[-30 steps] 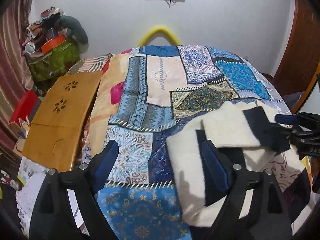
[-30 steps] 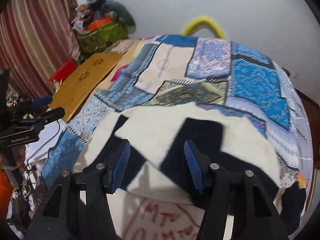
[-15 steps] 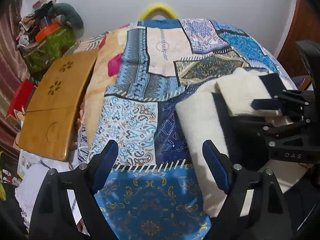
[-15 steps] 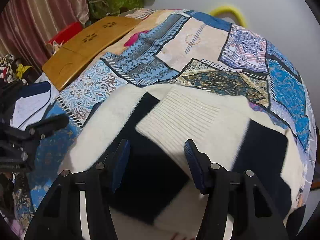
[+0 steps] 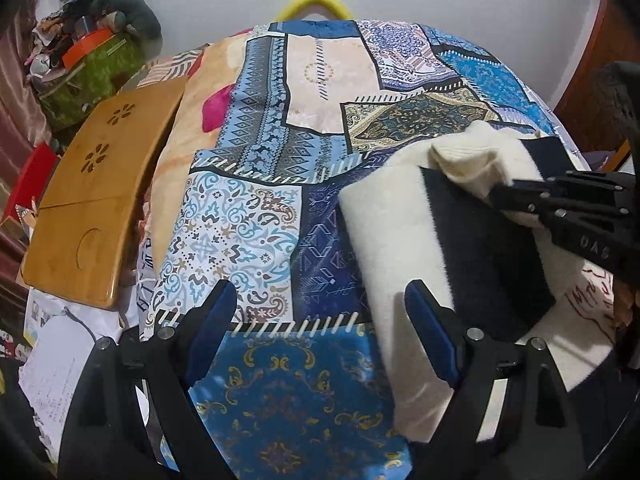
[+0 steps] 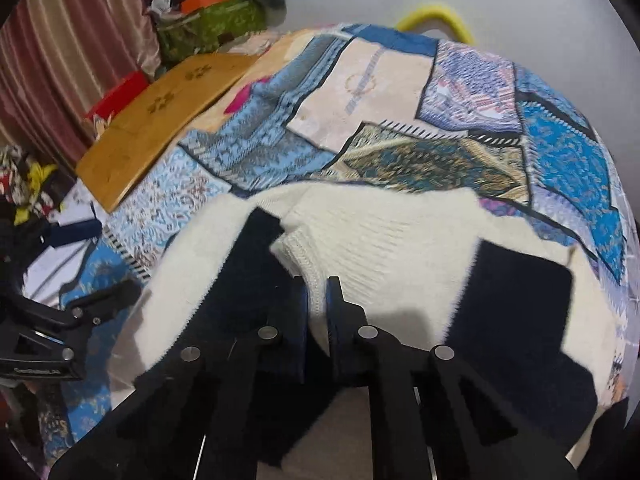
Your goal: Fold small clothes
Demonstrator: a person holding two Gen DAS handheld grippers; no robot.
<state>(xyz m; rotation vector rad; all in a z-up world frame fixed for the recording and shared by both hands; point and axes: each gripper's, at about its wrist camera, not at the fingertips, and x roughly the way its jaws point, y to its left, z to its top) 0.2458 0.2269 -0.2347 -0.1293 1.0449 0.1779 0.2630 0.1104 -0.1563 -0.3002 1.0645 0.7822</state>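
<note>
The right gripper (image 6: 317, 300) has just closed its jaws, and now pinches the ribbed cream edge of the sweater (image 6: 380, 236), whose folded flap runs away from the fingers and to their right. The left gripper (image 5: 320, 328) hangs with jaws spread and empty above the quilt (image 5: 248, 216). From there the sweater (image 5: 384, 232) lies just to its right, so the next fold looks to be the right hand's.
</note>
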